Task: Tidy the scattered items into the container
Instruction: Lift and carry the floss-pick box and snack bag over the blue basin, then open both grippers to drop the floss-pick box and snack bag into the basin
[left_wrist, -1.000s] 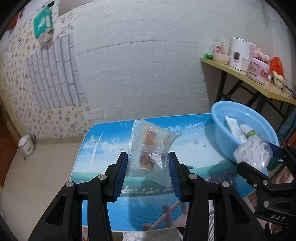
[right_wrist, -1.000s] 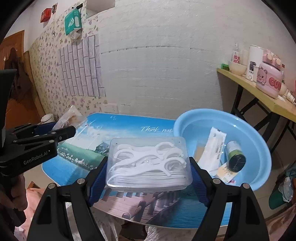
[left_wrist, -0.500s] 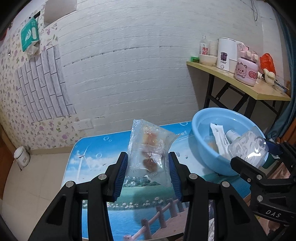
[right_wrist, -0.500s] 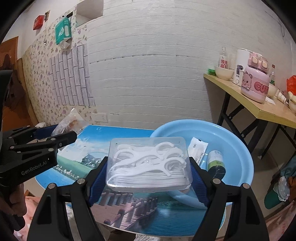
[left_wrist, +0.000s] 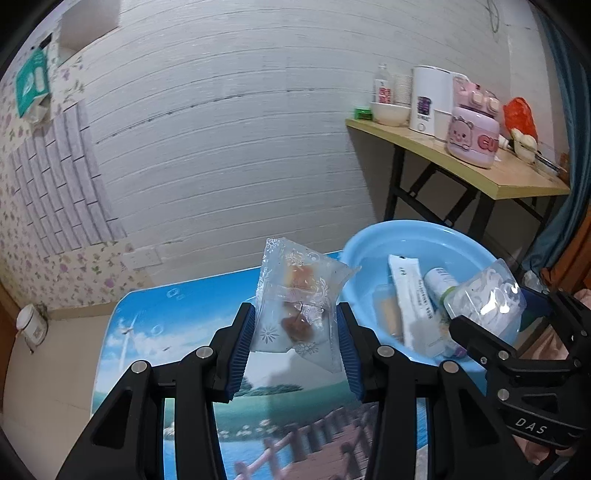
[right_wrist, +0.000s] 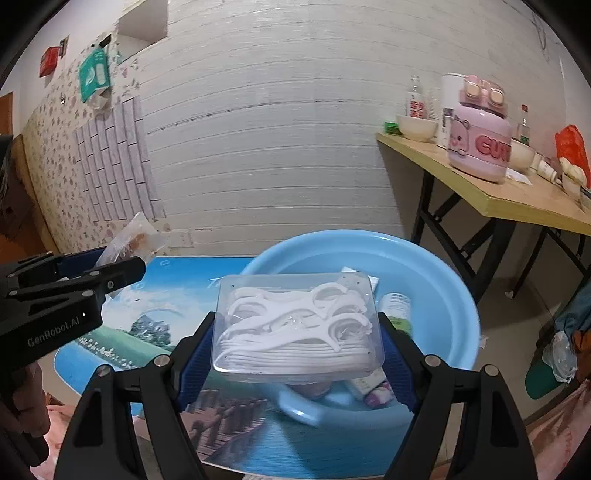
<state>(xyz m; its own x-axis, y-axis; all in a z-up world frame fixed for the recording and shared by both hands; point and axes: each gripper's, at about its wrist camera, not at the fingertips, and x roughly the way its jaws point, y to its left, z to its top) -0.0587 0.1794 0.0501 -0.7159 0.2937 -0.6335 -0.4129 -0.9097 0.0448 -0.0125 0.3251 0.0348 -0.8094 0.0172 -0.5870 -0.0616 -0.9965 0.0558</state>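
The left tongs (left_wrist: 295, 343) are closed lightly on a clear snack packet (left_wrist: 299, 295), their blue pads pinching its lower half so that the sealed top stands free above them. That grip keeps the soft wrapper upright and lets it fall cleanly once the pads part. The right tongs (right_wrist: 291, 354) are spread wide around a clear box of floss picks (right_wrist: 295, 325), clamping its two short sides, with the flat face turned up towards the camera.

The blue basin (right_wrist: 443, 280) lies just ahead of and beneath the right tongs, so the box hangs over its near rim. A toothpaste tube (left_wrist: 410, 291) and a small green-capped bottle (left_wrist: 439, 284) already lie inside, slightly right of centre. There looks to be bare floor on the basin's left side for both loads.

For the left tongs the basin sits ahead and to the right, with the packet just short of its rim over the printed table (left_wrist: 177, 332). The right tongs cross that same side, so the two could knock together if both go in at once.
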